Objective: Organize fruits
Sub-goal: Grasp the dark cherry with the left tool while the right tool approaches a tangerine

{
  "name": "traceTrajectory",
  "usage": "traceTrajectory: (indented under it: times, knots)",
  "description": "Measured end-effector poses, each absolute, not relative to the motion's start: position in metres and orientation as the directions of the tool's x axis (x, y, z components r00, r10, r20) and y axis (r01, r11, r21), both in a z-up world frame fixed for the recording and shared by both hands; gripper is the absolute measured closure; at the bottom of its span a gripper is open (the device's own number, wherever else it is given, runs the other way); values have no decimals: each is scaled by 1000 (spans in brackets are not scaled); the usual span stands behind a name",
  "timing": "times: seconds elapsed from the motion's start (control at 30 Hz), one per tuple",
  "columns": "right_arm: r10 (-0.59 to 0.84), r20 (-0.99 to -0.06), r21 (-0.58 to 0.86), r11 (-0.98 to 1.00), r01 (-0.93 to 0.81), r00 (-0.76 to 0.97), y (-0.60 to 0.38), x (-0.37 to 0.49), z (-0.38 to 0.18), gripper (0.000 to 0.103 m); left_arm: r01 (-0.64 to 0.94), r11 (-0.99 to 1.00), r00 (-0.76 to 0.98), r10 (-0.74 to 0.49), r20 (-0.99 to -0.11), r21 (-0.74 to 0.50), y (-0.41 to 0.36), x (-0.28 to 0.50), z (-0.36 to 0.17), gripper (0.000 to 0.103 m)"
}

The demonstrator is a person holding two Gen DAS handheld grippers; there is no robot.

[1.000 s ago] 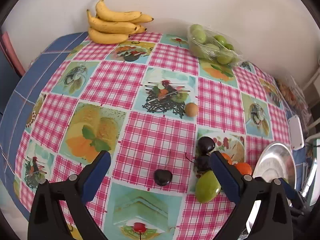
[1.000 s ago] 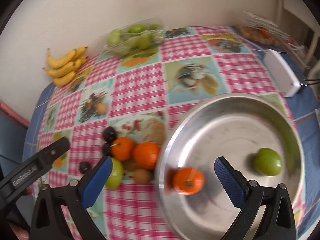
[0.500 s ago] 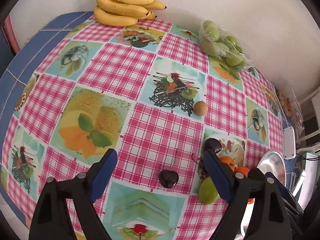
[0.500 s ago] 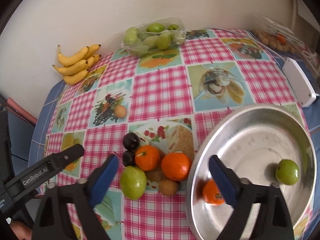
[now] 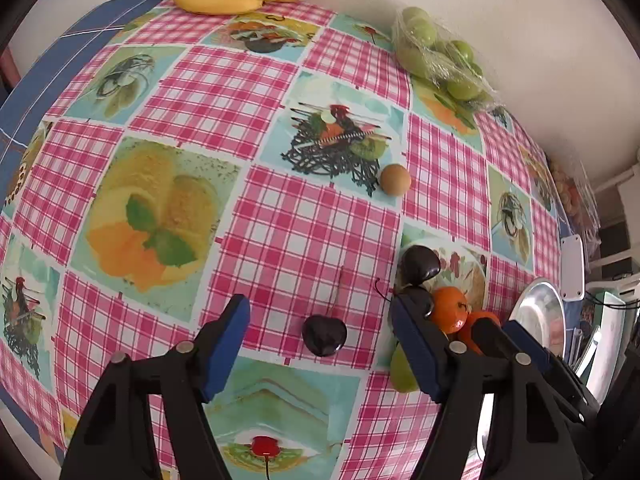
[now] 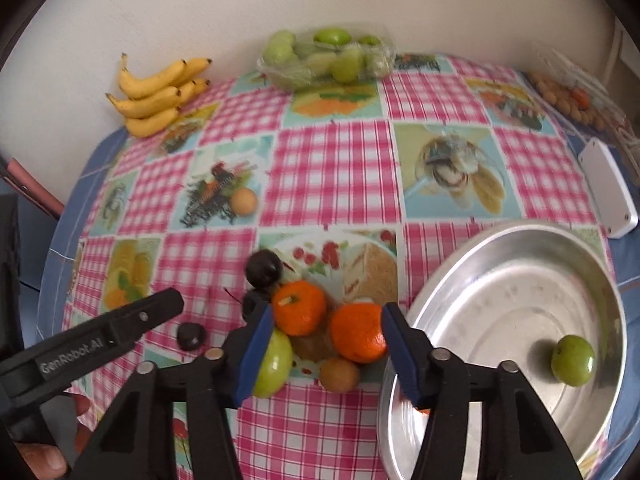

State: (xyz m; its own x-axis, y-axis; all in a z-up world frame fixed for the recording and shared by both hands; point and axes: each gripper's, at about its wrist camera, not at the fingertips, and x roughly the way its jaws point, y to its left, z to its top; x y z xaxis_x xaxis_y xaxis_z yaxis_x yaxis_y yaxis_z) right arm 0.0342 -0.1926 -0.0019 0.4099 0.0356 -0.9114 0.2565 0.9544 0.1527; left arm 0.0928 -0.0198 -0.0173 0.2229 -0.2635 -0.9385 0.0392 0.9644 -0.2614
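Both grippers had shifted since a second ago: the right gripper had swung off the metal bowl onto the fruit pile, its jaws just closing round an orange but not yet pressing it. Next, I judged, it must clamp and lift. Only the right view showed the green fruit inside the bowl. Smaller, the left gripper, jaws likewise narrowing yet unclenched, straddled a dark cherry.
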Motion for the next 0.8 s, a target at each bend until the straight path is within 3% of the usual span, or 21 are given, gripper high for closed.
traceTrajectory:
  times: [0.43, 0.8]
  knots:
    - [-39, -920, 67, 965, 254, 390, -195, 37, -7, 51, 42, 968, 142, -252, -957, -249, -31, 94, -45, 52]
    - [-161, -916, -87, 974, 210, 368, -186, 40, -12, 51, 53, 968, 147, -252, -956, -247, -31, 95, -44, 70]
